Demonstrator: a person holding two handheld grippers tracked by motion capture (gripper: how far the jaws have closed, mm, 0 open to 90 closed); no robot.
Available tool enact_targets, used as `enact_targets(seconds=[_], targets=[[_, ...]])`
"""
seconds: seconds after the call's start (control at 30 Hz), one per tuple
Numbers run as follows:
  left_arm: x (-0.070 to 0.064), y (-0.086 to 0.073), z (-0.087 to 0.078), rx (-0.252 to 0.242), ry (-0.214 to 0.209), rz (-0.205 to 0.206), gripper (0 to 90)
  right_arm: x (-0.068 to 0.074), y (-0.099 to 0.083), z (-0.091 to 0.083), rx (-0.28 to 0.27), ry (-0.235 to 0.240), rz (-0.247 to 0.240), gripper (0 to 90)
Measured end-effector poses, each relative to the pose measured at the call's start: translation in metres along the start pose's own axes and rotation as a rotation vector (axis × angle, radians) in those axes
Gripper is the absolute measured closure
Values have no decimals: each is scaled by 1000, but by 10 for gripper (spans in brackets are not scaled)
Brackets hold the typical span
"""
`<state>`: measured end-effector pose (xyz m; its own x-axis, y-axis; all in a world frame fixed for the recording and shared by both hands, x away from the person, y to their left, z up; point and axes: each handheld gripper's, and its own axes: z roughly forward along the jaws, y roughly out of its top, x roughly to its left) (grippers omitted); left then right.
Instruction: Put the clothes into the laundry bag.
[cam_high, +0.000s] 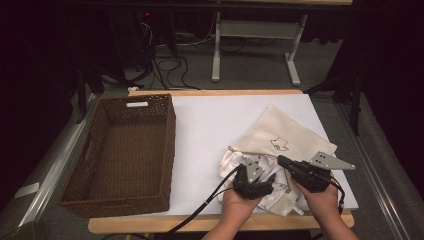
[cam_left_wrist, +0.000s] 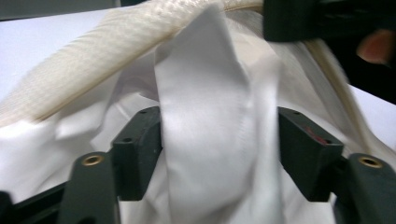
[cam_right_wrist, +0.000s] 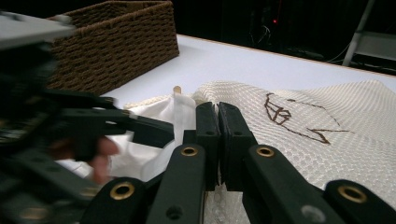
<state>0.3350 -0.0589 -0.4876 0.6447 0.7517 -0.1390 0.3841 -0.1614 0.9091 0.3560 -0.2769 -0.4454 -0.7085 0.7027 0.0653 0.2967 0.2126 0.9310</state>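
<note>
**Mia:** What are the hands working on?

**Ben:** A soft white cloth (cam_high: 280, 192), all crumpled up. It lies at the near right of the white tabletop (cam_high: 210, 130). Part of it sits under the mouth of a cream mesh bag with a brown drawing on it (cam_high: 285, 137).

**Mia:** Is the cloth going into the bag?

**Ben:** I think so. The cloth is bunched right at the bag's opening, and both tools are there.

**Mia:** What does the left tool (cam_left_wrist: 219, 154) do?

**Ben:** Its two black jaws stand apart, with a fold of the white cloth between them. The cloth touches both jaws, but they are not squeezed together. So it is around the cloth, not pinching it hard.

**Mia:** And the right tool (cam_right_wrist: 218, 135)?

**Ben:** Its jaws are pressed tight together, right at the edge of the mesh bag. I can't tell if a bit of mesh is caught between them.

**Mia:** How should it be done well?

**Ben:** The right tool should hold the bag's edge up so the mouth is wide. The left tool should close on a thick fold, not a thin corner, so the cloth doesn't slip. Then push it in slowly, low over the tabletop.

**Mia:** What about the big brown woven basket (cam_high: 125, 155)?

**Ben:** It stands on the left side, well apart from the cloth. It looks empty.
</note>
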Motion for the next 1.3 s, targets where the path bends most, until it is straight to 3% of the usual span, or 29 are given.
enact_targets(seconds=[0.13,0.23,0.3,0.43,0.57,0.63,0.7,0.83,0.9,1.13,1.3], targets=[[13,-14,-27,4,23,-9,284,1,0,-1,4,-4,4,885],[25,-27,-33,69,63,-14,238,1,1,0,2,-3,0,885],[30,-34,-34,106,66,-30,227,2,1,0,4,-6,1,885],[31,-38,-28,180,22,-50,240,2,0,1,9,-8,6,885],[27,-37,-14,290,-18,-43,354,2,-1,1,11,-6,1,885],[23,-36,-12,292,16,-9,434,1,-1,2,12,-4,-1,885],[23,-35,-11,297,-7,-20,600,1,-1,2,14,-5,2,885],[20,-36,-11,293,-12,2,786,1,-1,2,13,-6,-5,885],[21,-35,-13,274,-22,-21,826,1,-1,2,13,-6,-9,885],[18,-21,-27,150,3,-29,850,1,-1,1,13,-7,-9,885],[14,-9,-24,98,5,-26,849,1,-1,1,13,-10,-7,886]])
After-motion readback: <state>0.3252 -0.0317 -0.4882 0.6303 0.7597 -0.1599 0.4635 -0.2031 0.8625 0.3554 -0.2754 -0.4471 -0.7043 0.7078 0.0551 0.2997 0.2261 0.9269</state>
